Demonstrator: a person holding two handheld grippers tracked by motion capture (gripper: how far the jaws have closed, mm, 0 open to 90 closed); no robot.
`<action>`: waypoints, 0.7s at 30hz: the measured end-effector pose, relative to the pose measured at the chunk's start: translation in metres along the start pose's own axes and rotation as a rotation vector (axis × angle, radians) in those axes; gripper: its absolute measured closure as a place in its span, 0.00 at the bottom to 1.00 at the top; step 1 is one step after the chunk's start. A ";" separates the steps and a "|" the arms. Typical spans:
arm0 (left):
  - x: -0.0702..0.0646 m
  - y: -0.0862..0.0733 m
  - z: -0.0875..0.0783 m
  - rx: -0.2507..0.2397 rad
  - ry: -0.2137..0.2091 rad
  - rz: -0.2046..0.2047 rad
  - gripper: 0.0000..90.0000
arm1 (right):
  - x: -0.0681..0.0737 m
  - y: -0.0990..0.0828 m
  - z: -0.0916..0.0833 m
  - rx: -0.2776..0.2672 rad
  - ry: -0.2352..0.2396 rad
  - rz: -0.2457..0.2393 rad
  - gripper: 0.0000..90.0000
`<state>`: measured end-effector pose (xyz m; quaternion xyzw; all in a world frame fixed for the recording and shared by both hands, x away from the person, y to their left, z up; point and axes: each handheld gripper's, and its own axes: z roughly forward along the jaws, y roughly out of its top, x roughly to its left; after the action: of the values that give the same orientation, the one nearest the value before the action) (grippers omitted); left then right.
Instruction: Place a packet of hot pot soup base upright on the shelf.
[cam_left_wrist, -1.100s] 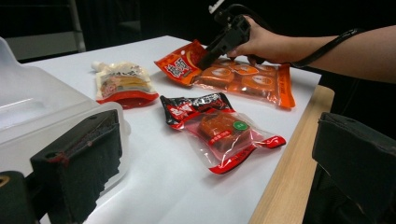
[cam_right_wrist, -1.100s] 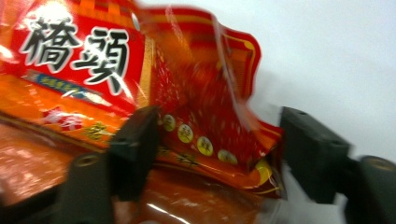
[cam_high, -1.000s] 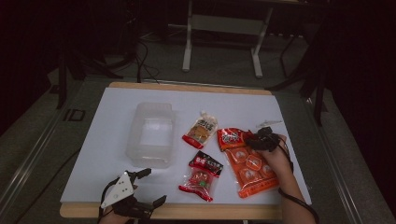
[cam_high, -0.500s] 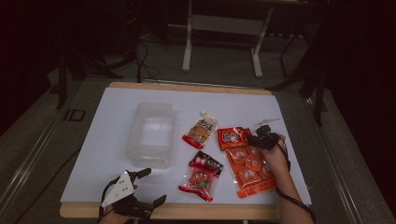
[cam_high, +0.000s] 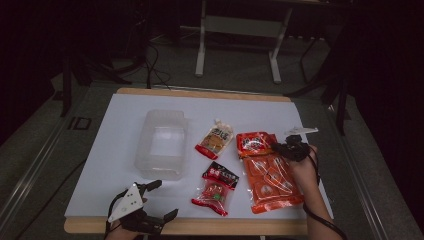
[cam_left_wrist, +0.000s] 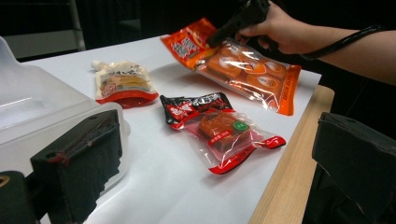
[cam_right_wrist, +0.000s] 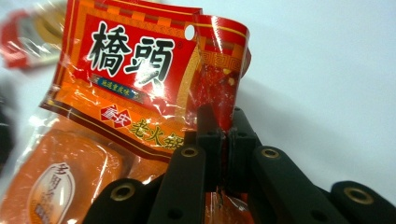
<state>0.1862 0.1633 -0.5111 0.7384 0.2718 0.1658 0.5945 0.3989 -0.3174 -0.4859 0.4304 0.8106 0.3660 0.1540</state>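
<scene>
A large orange snack packet (cam_high: 270, 175) lies at the table's right. My right gripper (cam_high: 276, 146) is shut on its upper right edge, which stands curled up off the sheet. In the right gripper view its jaws (cam_right_wrist: 223, 128), which have just been closing, pinch the packet's red top (cam_right_wrist: 140, 60). The left gripper view also has that gripper (cam_left_wrist: 233, 23) and the packet (cam_left_wrist: 252, 77). My left gripper (cam_high: 164, 199) hangs open at the front edge, holding nothing (cam_left_wrist: 219, 135). A red-and-black packet (cam_high: 216, 187) and a beige pouch (cam_high: 216, 140) lie mid-table.
A clear plastic container (cam_high: 161, 145) stands left of centre, close to my left gripper. The white sheet (cam_high: 120, 125) covers the table, with a bare wooden strip (cam_high: 240, 226) along the front. A desk frame (cam_high: 240, 30) and cables stand on the dark floor beyond.
My right gripper has closed on the orange packet's top edge and risen a little, curling that edge up. My left gripper has kept still.
</scene>
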 end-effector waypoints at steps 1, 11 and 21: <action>0.000 0.000 0.000 0.002 0.002 0.002 0.02 | 0.000 0.000 -0.004 -0.010 0.000 0.001 0.97; -0.002 0.001 0.001 0.002 -0.002 0.002 0.02 | 0.010 0.002 -0.045 -0.129 0.049 -0.006 0.97; -0.004 0.003 0.002 -0.005 -0.007 0.000 0.02 | 0.020 0.001 -0.076 -0.207 0.082 -0.036 0.97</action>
<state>0.1845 0.1590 -0.5081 0.7375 0.2693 0.1640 0.5972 0.3445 -0.3359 -0.4318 0.3822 0.7817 0.4624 0.1707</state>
